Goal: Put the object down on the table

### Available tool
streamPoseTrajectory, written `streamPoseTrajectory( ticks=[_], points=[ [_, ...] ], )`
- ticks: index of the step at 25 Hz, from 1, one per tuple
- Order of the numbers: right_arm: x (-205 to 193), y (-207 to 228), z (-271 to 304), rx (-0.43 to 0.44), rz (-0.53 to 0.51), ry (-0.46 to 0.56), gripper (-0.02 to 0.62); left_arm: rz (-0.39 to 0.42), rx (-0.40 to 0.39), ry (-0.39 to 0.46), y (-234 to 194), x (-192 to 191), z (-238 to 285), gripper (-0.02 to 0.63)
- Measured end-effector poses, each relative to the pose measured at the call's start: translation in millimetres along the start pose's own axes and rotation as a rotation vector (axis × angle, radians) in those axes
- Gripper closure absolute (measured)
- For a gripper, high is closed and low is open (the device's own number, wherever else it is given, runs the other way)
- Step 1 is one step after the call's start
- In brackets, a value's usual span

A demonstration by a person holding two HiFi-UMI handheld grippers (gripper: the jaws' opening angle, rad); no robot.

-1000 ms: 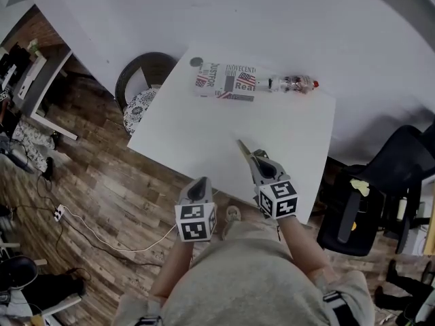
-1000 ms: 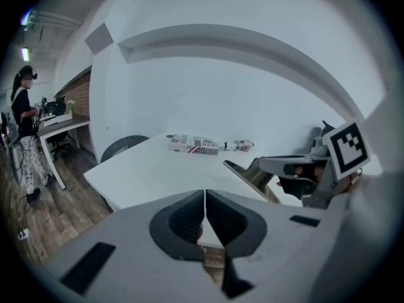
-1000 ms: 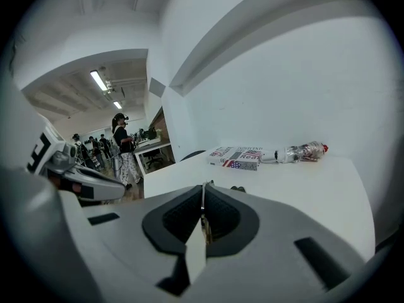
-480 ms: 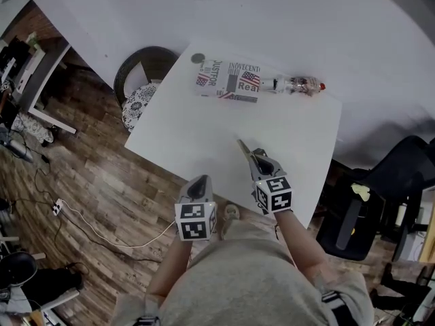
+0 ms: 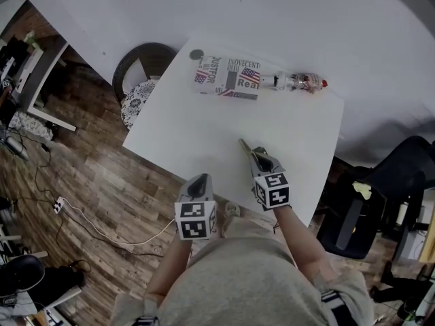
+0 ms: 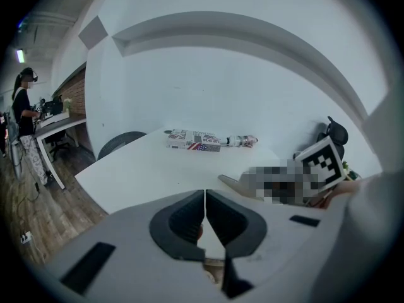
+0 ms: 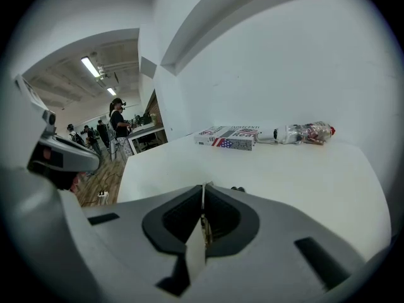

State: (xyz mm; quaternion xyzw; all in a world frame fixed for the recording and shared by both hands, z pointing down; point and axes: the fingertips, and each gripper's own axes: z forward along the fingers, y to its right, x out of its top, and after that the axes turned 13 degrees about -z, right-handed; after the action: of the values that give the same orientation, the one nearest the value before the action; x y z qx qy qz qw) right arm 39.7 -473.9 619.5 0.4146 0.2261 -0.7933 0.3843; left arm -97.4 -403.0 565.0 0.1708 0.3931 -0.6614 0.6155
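A white table (image 5: 204, 128) fills the middle of the head view. My right gripper (image 5: 252, 155) hovers over its near right part, shut on a thin flat tan card (image 5: 242, 145) that pokes out ahead of the jaws. In the right gripper view the card (image 7: 196, 251) shows edge-on, pinched between the dark pads (image 7: 218, 223) of that gripper (image 7: 203, 191). My left gripper (image 5: 198, 182) sits at the table's near edge. In the left gripper view its jaws (image 6: 205, 197) are shut with nothing between them, and the right gripper's tip (image 6: 235, 182) shows to the right.
A printed box (image 5: 228, 77) and a clear bottle with a red cap (image 5: 299, 82) lie along the table's far edge, a small dark disc (image 5: 196, 55) at the far corner. A round black chair (image 5: 139, 80) stands left, an office chair (image 5: 380, 182) right. People stand far off (image 7: 118, 128).
My right gripper has sunk closer to the table with the card still pinched. The left gripper has stayed about where it was.
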Motion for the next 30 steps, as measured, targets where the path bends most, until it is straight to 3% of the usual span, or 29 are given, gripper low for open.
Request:
streamPoseTrajectory(
  ticks=[10,30],
  points=[
    [-0.9,7.3,0.6,-0.017,-0.032,0.0,0.577,0.001,-0.002,-0.005,2.1,-3.6,-0.8,0.597],
    [-18.7,39.8,6.3,-0.074,-0.026,-0.065,0.502,0.002,0.0,0.0,1.7,-6.9,-7.2,0.597]
  ],
)
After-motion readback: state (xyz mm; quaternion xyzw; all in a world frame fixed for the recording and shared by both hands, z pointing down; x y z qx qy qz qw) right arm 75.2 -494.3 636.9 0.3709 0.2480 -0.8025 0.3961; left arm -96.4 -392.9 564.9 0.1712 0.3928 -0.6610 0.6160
